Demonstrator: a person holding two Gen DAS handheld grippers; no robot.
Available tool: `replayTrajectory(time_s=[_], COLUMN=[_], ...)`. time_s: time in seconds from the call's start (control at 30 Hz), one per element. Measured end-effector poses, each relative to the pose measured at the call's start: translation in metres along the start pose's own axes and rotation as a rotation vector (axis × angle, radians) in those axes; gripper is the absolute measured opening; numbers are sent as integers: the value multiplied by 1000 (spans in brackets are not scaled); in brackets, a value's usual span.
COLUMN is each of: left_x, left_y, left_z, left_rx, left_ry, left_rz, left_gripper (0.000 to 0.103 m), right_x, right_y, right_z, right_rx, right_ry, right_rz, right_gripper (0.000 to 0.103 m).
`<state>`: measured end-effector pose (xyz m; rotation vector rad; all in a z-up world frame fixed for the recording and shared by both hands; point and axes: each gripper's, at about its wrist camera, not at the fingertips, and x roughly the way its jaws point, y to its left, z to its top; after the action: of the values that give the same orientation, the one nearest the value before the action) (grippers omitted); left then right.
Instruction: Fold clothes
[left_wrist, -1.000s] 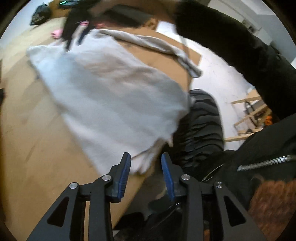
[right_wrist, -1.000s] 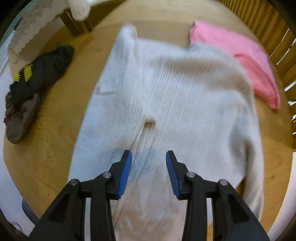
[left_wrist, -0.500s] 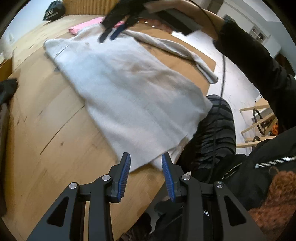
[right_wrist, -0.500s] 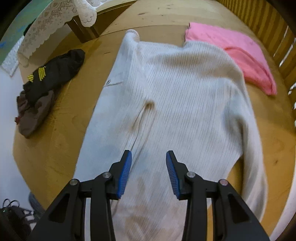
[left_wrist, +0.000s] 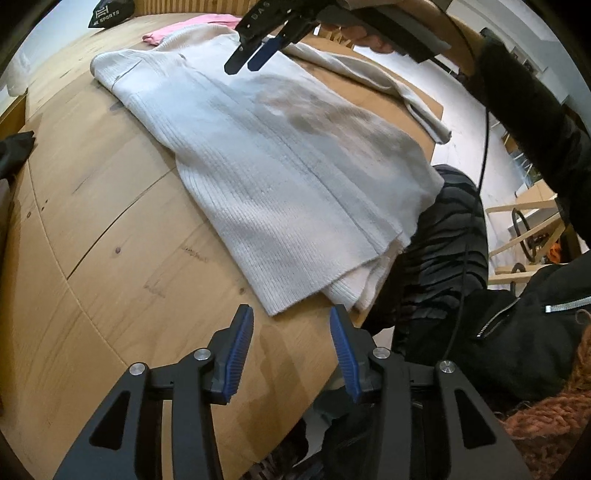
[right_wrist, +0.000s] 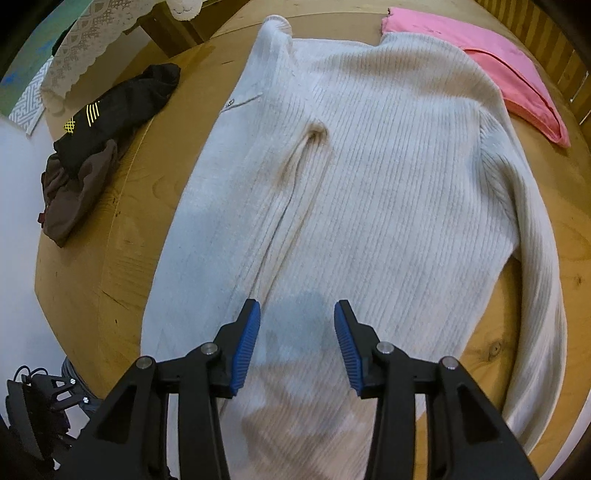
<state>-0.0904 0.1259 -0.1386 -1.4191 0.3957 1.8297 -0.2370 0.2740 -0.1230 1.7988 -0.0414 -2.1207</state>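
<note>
Two grippers over white sweater, nothing held.
Left gripper (left_wrist: 291, 350) and right gripper (right_wrist: 297, 345) jaws just widened, empty; sweater (right_wrist: 369, 192) flat on table (left_wrist: 110, 266), left sleeve folded in, next fold pending.

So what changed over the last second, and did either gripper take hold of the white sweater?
Neither took hold. The left gripper came down toward the white sweater at its hem corner, which earlier sat between its fingers and now lies just beyond them. The right gripper drew back along the sweater's body. Both have just been opening, nothing gripped. The sweater, pink garment and dark clothes lie as before.
</note>
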Motion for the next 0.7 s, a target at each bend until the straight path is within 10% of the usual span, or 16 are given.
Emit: replayTrajectory(time_s=[0.7], left_x=[11], left_y=[3], left_z=[2], left_rx=[12], left_ry=[16], left_rz=[3], left_gripper=[43], right_x=[18], right_y=[6], right_z=[10], right_rx=[-7], right_ry=[28], right_rz=[65], right_gripper=[43])
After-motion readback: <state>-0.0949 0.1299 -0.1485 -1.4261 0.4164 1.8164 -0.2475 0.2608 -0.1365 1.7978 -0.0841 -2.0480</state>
